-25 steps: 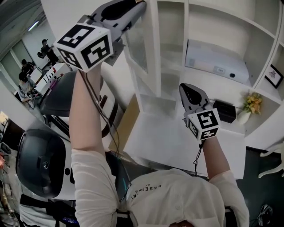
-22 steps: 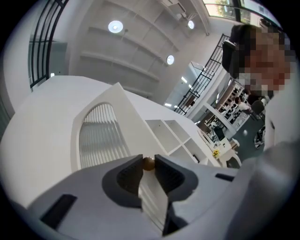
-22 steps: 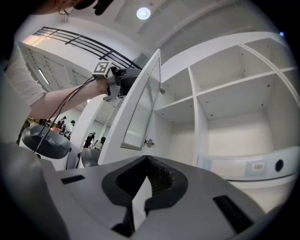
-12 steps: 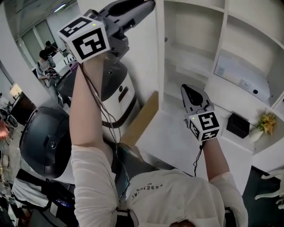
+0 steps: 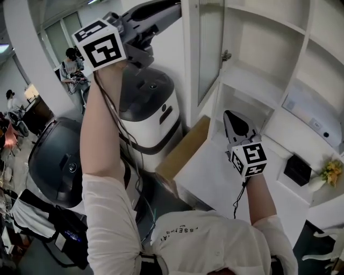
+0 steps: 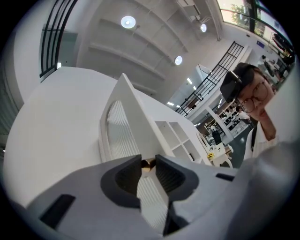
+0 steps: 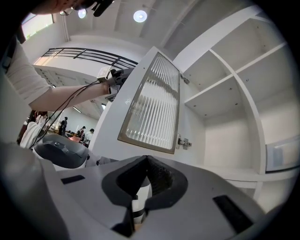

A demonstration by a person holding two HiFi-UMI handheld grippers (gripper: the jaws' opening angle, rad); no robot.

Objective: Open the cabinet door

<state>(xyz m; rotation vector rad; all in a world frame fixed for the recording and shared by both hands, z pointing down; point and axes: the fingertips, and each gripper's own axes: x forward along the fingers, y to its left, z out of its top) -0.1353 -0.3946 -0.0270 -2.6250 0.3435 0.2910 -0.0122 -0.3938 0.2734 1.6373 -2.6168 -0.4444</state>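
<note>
The white cabinet door [image 5: 207,48] with its ribbed glass pane stands swung out from the shelf unit. My left gripper [image 5: 174,6] is raised at the door's outer edge. In the left gripper view the small brass knob [image 6: 149,163] sits pinched between the tips of the left gripper [image 6: 148,161]. Its jaws have just been opening slightly, with the knob still between them. The right gripper view shows the door [image 7: 152,105] from its inner side, with the left gripper [image 7: 115,77] at its far edge. My right gripper [image 5: 229,115] hangs lower, in front of the open compartment, shut and empty [image 7: 147,159].
A white-and-grey machine [image 5: 150,107] and a dark round unit [image 5: 59,161] stand left of the cabinet. A cardboard sheet [image 5: 185,147] leans by the counter. The shelves hold a white box [image 5: 317,115], a black box [image 5: 297,169] and yellow flowers [image 5: 332,173]. People stand at the back left [image 5: 72,67].
The door has swung further out from the cabinet with the left gripper on its knob. The head view has turned left. The right gripper stays low by the counter.
</note>
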